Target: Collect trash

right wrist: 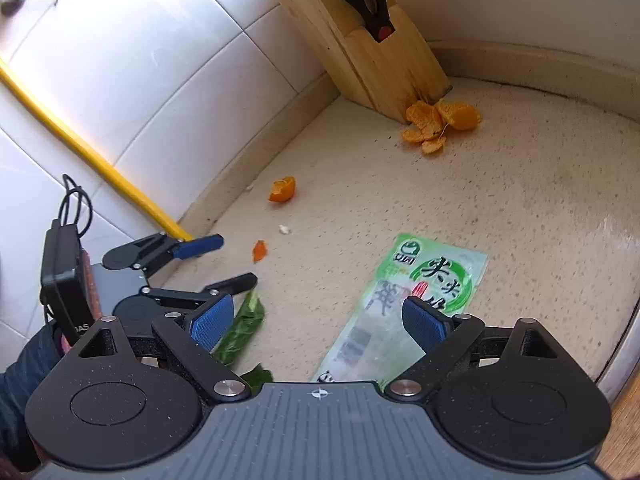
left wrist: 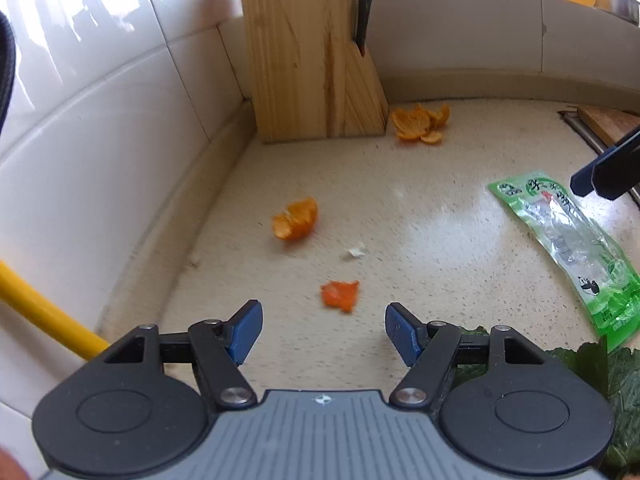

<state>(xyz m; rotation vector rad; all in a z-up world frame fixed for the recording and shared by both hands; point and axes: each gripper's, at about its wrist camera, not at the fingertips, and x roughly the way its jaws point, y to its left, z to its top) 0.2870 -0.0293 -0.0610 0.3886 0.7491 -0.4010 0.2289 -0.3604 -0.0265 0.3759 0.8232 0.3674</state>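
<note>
Lying beneath the spread-apart right hand-held gripper (right wrist: 318, 322), green wrapper (right wrist: 400, 304) shows Chinese characters.

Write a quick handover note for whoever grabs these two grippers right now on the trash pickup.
Left gripper: open, empty, hovering just short of the small orange peel scrap.
Right gripper: open, empty, over the green snack wrapper.
Still on the counter: peel pile by the knife block, a curled peel piece, a white crumb, green leaves near the left gripper.
Nothing shows as collected; no bin in view.
</note>
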